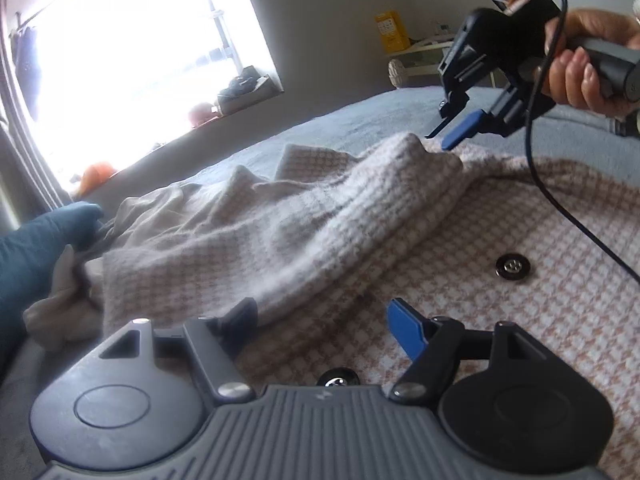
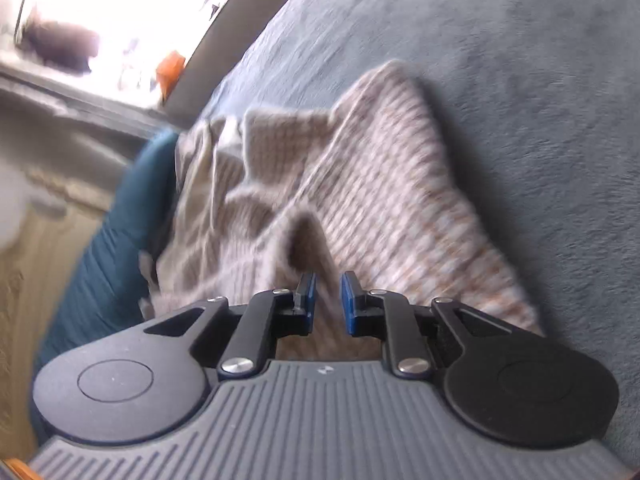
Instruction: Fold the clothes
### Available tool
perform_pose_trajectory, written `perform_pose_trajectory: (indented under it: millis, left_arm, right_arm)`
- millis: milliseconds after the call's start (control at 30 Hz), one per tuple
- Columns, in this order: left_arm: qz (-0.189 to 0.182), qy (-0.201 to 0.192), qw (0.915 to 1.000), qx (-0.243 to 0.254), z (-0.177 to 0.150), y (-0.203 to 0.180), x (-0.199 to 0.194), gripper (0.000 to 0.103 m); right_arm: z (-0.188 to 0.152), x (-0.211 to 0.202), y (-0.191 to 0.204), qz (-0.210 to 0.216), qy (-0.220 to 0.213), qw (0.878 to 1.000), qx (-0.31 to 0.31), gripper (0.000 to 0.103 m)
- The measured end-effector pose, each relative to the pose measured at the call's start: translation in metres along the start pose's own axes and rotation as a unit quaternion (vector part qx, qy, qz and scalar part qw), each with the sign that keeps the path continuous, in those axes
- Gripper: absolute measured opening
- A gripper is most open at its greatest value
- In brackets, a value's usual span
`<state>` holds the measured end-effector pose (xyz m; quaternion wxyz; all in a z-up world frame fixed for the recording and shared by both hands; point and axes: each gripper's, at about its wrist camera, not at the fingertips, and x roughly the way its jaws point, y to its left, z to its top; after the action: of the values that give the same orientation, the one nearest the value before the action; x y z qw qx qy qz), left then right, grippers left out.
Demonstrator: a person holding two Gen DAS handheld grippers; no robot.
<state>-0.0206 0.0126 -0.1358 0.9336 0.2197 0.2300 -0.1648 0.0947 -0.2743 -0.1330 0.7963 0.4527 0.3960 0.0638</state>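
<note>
Pink-and-white checked woven jacket (image 1: pixel 400 240) lies rumpled on grey bedspread (image 1: pixel 340 120), under wide-open, empty left gripper (image 1: pixel 326 320); right gripper (image 2: pixel 327 300) hovers above, narrowly parted, empty.

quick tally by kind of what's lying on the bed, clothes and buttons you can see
Checked beige-and-white knit garment: 1
Plain beige cloth: 1
Teal fabric item: 1
Round dark metal buttons on the checked garment: 2
Total: 5, all on the grey-blue bed cover.
</note>
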Motion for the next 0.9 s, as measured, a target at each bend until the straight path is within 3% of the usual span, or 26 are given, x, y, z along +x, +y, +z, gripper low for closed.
perform_pose_trajectory:
  millis: [100,200,367,400,433,467,633,733,867,900]
  left_arm:
    - [0.005,-0.009,0.9999,-0.004,0.003,0.005,-0.005,0.074]
    - [-0.002,-0.003,1.0000,0.000,0.004,0.000,-0.001,0.074]
    - [-0.011,0.020,0.9997,-0.008,-0.004,-0.007,0.013,0.073]
    - [-0.013,0.024,0.9996,-0.010,-0.006,-0.007,0.015,0.073]
    - [-0.013,0.027,0.9995,-0.014,-0.007,-0.006,0.016,0.073]
    - [-0.013,0.029,0.9993,-0.020,-0.007,-0.004,0.017,0.073]
    - [-0.004,0.032,0.9982,-0.050,-0.010,0.015,0.009,0.073]
    - [0.019,0.020,0.9965,-0.079,-0.011,0.033,-0.002,0.073]
    - [0.091,0.005,0.9888,-0.119,-0.013,0.069,-0.011,0.073]
    - [0.107,0.018,0.9867,-0.122,-0.015,0.079,-0.007,0.073]
  right_arm:
    - [0.011,-0.004,0.001,0.006,-0.004,1.000,-0.004,0.034]
    - [0.013,0.005,0.004,0.012,0.026,0.999,-0.020,0.046]
    - [0.002,0.037,0.015,0.009,0.090,0.995,-0.040,0.049]
    - [-0.001,0.038,0.021,0.004,0.089,0.994,-0.062,0.045]
    - [-0.005,0.040,0.027,-0.002,0.086,0.993,-0.085,0.023]
    - [-0.008,0.038,0.038,-0.003,0.084,0.990,-0.117,0.009]
    - [-0.001,0.007,0.092,0.011,0.051,0.965,-0.256,0.007]
    - [0.018,0.002,0.080,-0.026,0.033,0.971,-0.236,0.007]
    - [0.026,0.005,0.057,-0.047,0.025,0.977,-0.206,0.007]
    - [0.026,0.005,0.056,-0.048,0.024,0.977,-0.208,0.007]
